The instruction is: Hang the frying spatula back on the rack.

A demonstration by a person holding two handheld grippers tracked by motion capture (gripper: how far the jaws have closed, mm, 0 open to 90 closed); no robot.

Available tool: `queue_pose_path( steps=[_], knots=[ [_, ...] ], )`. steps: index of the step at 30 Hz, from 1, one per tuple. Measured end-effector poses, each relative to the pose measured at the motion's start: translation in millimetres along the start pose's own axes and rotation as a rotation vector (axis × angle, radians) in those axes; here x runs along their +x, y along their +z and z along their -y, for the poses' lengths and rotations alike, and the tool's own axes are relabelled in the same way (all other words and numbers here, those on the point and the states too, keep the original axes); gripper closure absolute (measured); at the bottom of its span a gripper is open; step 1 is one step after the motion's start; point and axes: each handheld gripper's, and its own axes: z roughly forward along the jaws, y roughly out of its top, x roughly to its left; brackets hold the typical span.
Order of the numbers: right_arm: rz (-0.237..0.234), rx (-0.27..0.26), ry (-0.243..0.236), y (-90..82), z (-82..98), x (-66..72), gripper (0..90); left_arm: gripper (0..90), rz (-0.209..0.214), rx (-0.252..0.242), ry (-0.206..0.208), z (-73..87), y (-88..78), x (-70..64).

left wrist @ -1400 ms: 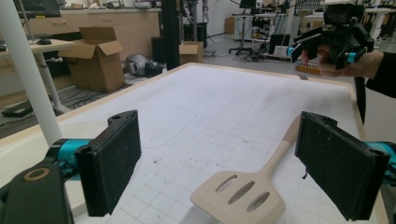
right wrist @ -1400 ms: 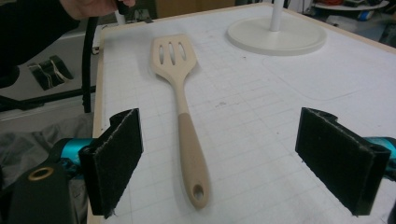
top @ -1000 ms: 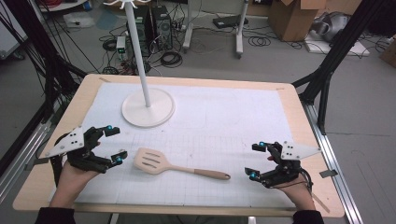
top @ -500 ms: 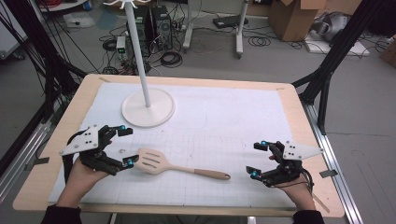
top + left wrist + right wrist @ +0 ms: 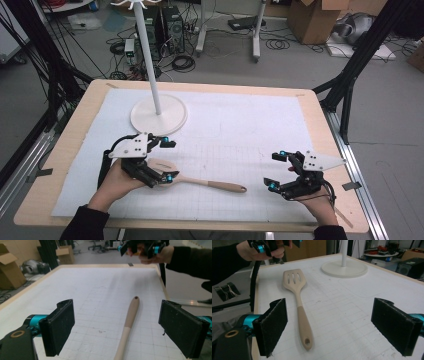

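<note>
Just in front of the round white stand base (image 5: 159, 115), on the person's side of it, one spatula (image 5: 200, 180) is seen lying flat on the white gridded mat (image 5: 240, 135). It is made in a pale beige, with a broad head pierced by three slots, plainly seen in the right gripper view (image 5: 294, 280), and a long handle that turns slightly darker toward its rounded end, where a small hole is cut. The head is turned toward the person's left of the base and the handle runs toward the right. One stand is counted, with a thin white pole (image 5: 148, 55) rising from its base. Two grippers are counted. The left gripper (image 5: 167, 160) is held over the spatula's head, nearest the base, its jaws spread wide with the handle seen between them in the left gripper view (image 5: 127, 327); nothing is clamped. The right gripper (image 5: 276, 171) is held well apart from the base, beyond the handle's end, its jaws likewise spread wide and empty.
</note>
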Motion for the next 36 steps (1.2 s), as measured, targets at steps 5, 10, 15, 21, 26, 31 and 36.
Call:
queue_pose_path(
  steps=[5,10,15,21,26,31,36],
  knots=[
    [0.001,-0.002,-0.006,0.4,0.1,-0.1,12.7,14.0,0.031,0.036,0.001,1.1,11.5,1.3],
    [0.001,0.003,0.002,1.3,0.3,-0.4,12.4,14.9,0.059,0.107,-0.015,5.5,24.5,5.0],
    [-0.004,0.007,0.003,2.4,0.7,-0.5,12.3,15.9,0.1,0.169,-0.021,5.0,37.4,7.3],
    [-0.01,0.01,0.004,1.7,0.9,-0.9,12.3,18.9,0.149,0.23,0.01,2.8,53.2,7.8],
    [-0.014,0.009,0.009,1.3,1.1,-1.3,12.4,22.2,0.176,0.277,0.018,7.3,63.6,8.1],
    [-0.013,0.012,0.009,1.7,1.4,-1.8,12.4,27.8,0.193,0.327,0.028,7.1,67.8,7.6],
    [-0.015,0.016,0.014,1.9,1.7,-1.5,12.4,32.8,0.204,0.403,0.047,2.0,77.1,5.2]
  ],
)
